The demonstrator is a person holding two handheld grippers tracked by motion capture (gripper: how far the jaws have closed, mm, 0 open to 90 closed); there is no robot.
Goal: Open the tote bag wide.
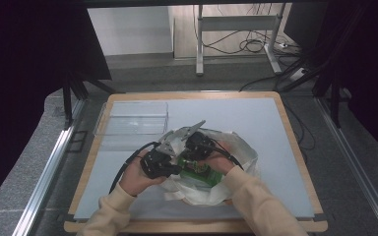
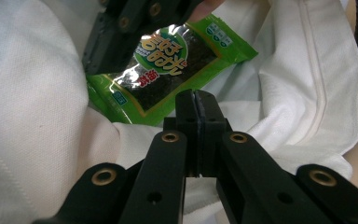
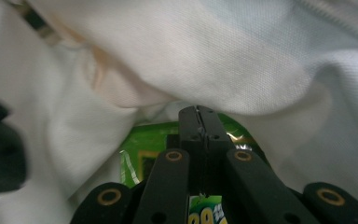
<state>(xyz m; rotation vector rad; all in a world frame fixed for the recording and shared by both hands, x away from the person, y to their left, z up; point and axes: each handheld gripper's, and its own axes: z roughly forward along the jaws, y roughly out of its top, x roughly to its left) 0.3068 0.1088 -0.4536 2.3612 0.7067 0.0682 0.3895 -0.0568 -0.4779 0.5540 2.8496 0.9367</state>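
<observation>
While you hold both grippers down inside the white cloth bag (image 1: pixel 236 162), treat the green snack packet (image 2: pixel 168 74) as a light, thin and slippery thing: its glossy film reflects the light, it bends easily, and the content is probably brittle, so a hard squeeze in the middle could break it. I think the flat sealed edge is the best place to take it. The packet lies inside the bag, between the folds of cloth, and it shows a dark window with yellow and red printed letters inside a bright green border. Your left gripper (image 2: pixel 197 100) has its jaws closed together just beside the near edge of the packet, above the cloth; it seems to hold nothing, though I cannot say whether it pinches some fabric. Your right gripper (image 3: pixel 198 116) is closed too, and a corner of the green packet appears caught low between its jaws, under the fold of the bag.
</observation>
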